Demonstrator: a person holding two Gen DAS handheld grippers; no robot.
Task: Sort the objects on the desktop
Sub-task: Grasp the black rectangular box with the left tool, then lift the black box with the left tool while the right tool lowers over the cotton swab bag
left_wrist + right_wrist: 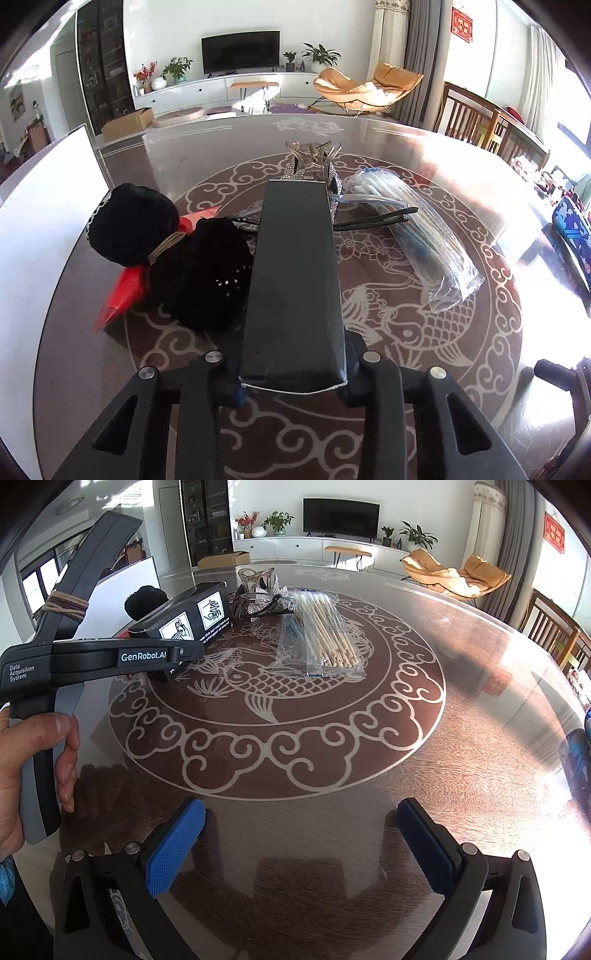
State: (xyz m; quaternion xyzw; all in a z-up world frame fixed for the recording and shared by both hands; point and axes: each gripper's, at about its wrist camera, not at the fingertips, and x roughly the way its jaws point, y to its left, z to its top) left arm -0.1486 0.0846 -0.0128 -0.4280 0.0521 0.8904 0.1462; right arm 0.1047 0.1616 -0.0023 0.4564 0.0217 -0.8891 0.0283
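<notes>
Box, stiff and probably light, is clamped by its sides in left gripper; right gripper, at 6 o'clock, gapes empty.

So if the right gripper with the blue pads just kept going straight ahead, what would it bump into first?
Probably the clear plastic packet of wooden cotton swabs. The open right gripper points across bare glass tabletop toward it, with nothing nearer in that line. It hovers above the table, though, so it might pass over the packet; depth is unclear.
</notes>
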